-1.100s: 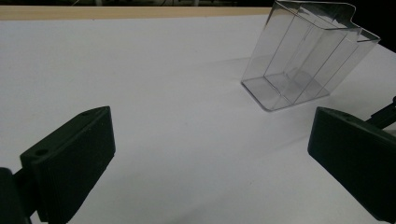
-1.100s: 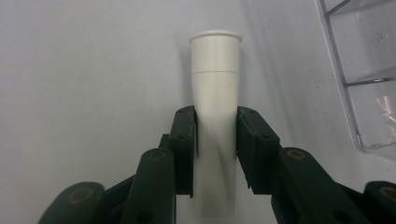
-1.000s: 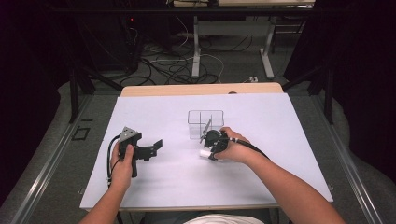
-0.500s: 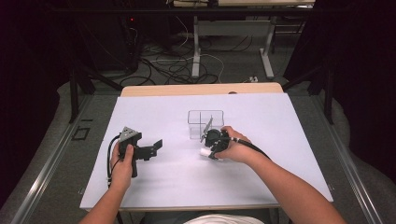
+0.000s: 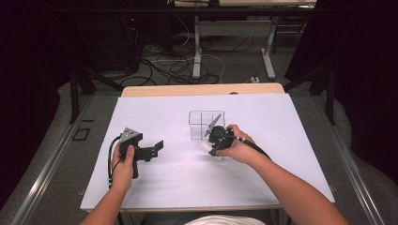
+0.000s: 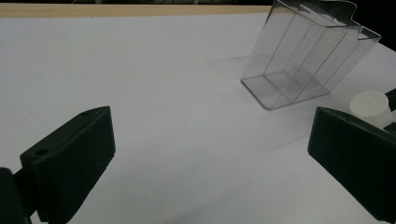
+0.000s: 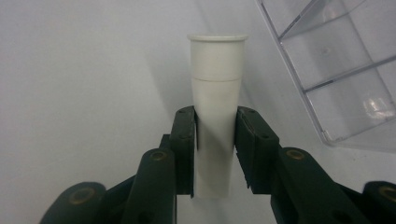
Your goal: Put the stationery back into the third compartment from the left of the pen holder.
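A white plastic tube (image 7: 215, 116) with a flared rim is clamped between the jaws of my right gripper (image 7: 215, 149), which is shut on it. In the high view that gripper (image 5: 212, 146) lies low over the white table sheet, just in front of a clear divided box (image 5: 205, 123), with the tube's white end (image 5: 207, 147) poking out to the left. The box (image 7: 345, 70) stands close on the right in the right gripper view. My left gripper (image 5: 157, 146) rests at the left of the table, open, nothing between its jaws. Its view shows the clear box (image 6: 303, 56) and the tube's round end (image 6: 371, 105).
The white sheet (image 5: 155, 112) covers the table, with a wooden edge (image 5: 202, 89) at the far side. Beyond it lie cables and table legs on the floor. Open sheet lies between the two grippers and in front of them.
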Action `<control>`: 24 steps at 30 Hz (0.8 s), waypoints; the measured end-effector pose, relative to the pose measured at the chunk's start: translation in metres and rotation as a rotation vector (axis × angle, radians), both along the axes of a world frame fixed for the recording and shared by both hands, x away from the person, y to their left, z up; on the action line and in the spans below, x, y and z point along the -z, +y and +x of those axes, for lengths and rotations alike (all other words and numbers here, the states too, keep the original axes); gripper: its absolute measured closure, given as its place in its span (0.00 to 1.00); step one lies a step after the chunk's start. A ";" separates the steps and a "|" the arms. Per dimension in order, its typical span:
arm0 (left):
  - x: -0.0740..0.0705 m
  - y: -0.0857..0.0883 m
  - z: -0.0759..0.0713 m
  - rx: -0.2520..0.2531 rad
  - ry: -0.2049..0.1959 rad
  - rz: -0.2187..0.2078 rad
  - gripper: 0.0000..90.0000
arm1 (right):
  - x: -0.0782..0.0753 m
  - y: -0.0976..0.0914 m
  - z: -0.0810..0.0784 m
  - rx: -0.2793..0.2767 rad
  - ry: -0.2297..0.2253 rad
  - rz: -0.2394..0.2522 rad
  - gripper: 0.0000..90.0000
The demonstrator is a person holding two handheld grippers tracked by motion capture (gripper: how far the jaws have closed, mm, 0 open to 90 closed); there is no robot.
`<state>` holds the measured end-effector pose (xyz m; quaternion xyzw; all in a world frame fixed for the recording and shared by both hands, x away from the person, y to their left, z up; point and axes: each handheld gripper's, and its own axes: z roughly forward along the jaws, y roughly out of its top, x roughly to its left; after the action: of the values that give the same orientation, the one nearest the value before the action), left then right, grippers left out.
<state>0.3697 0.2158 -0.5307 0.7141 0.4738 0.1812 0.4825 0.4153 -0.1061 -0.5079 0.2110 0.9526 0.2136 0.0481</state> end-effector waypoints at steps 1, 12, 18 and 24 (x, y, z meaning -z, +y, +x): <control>0.000 0.000 0.000 0.000 0.001 -0.001 0.01 | -0.001 -0.001 0.000 0.006 -0.007 0.004 0.77; 0.001 -0.001 0.000 -0.001 0.005 -0.001 0.01 | -0.002 -0.012 0.003 0.111 0.002 0.152 0.77; 0.001 -0.001 0.000 0.001 0.009 0.001 0.01 | -0.005 -0.018 0.003 0.170 -0.018 0.249 0.77; 0.001 0.000 0.000 0.005 0.017 0.003 0.01 | -0.005 -0.019 -0.003 0.234 -0.105 0.337 0.77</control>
<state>0.3700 0.2157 -0.5318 0.7176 0.4756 0.1747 0.4779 0.4123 -0.1254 -0.5024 0.3137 0.8687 0.3736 0.0861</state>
